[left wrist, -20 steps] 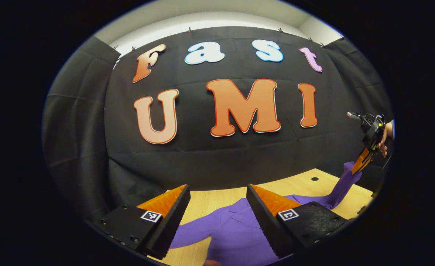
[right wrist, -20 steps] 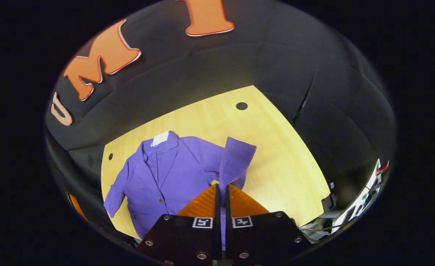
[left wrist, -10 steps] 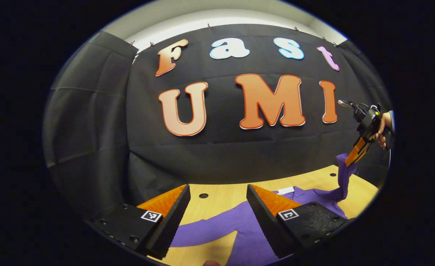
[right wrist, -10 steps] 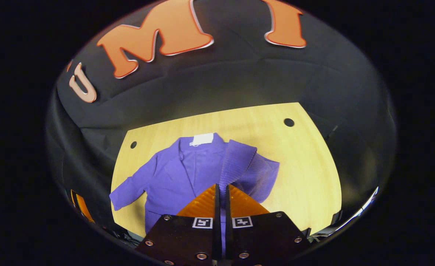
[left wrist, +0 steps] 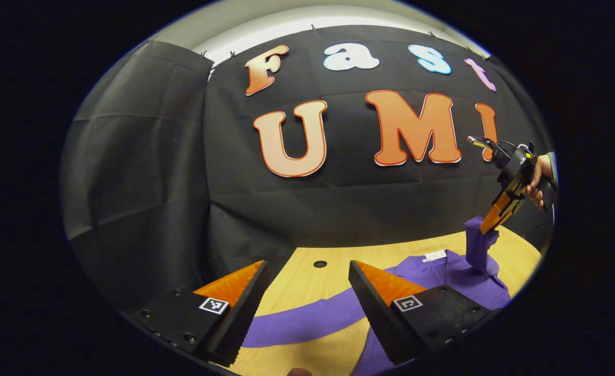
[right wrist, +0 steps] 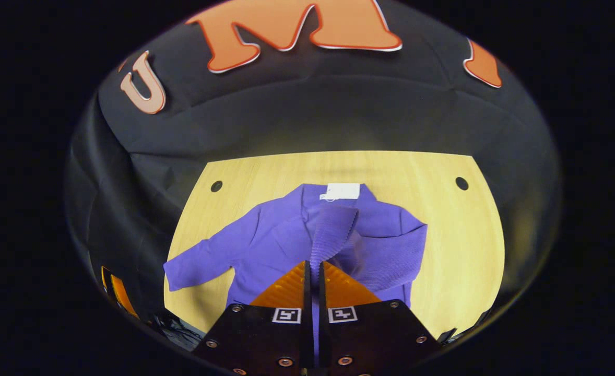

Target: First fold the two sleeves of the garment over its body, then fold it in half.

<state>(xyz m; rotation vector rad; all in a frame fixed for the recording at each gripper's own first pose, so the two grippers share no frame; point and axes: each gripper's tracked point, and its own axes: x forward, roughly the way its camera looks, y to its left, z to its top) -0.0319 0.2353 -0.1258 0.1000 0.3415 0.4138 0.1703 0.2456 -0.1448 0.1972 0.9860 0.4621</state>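
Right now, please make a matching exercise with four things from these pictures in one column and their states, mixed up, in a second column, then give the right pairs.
Things
1. right gripper
2. left gripper
3. left sleeve of the purple jacket
4. white neck label

States
A. lies spread flat on the wooden table
B. jaws wide apart, holding nothing
C. sits at the collar
D. jaws closed on the lifted right sleeve

Pairs: 1-D, 2-B, 3-A, 4-C

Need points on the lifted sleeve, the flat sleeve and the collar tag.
lifted sleeve (right wrist: 331,232): right gripper view, ribbed cloth above the fingers.
flat sleeve (right wrist: 203,263): right gripper view, mid-sleeve lying on the table.
collar tag (right wrist: 341,191): right gripper view, middle of the white tag.
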